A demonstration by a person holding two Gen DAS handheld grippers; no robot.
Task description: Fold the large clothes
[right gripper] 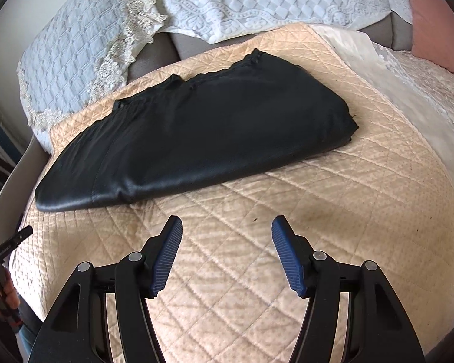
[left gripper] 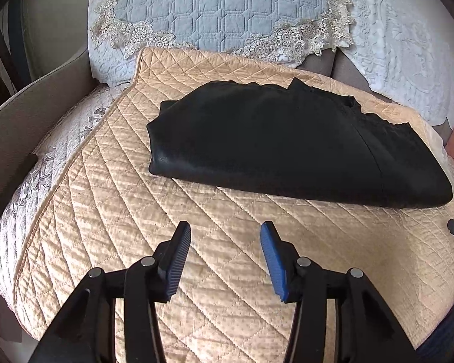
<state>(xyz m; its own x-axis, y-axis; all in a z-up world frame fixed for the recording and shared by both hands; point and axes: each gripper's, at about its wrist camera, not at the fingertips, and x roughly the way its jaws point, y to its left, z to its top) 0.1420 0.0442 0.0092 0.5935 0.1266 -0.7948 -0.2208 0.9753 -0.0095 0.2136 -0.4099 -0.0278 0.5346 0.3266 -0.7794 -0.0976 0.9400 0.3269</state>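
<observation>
Black garment [left gripper: 287, 148] lies folded into a flat, roughly oblong bundle on the beige quilted cover [left gripper: 112, 181] of a sofa seat. Landmark = garment. Its near long edge is a smooth fold w/ slight sheen; far edge is uneven, w/ gathered waistband-type bumps toward the backrest. Seam line runs across it near one end.

Left claw [left gripper: 225, 257] hangs over the cover on the near side of the garment, not touching it, clear strip of quilt between. Blue ribbed pads spread wide, nothing between them = released. Right claw [right gripper: 227, 251] same: near side of garment [right gripper: 196, 139], apart from it, pads spread, released, nothing held. Cover [right gripper: 317, 211] fills the gap under both.

In left wrist view a bit of the other tool's black tip shows at the far right edge, beside the garment's right end. In right wrist view the other tool's tip [right gripper: 12, 242] shows at the left edge, below the garment's left end, w/ a hand on it.

Behind garment: light blue quilted cushion cover w/ lace trim [left gripper: 227, 9] and white embossed throw [right gripper: 272, 0] on the backrest. Pink cushion [right gripper: 435, 24] beyond the garment's right end. Beige armrest [left gripper: 21, 115] past its left end.
</observation>
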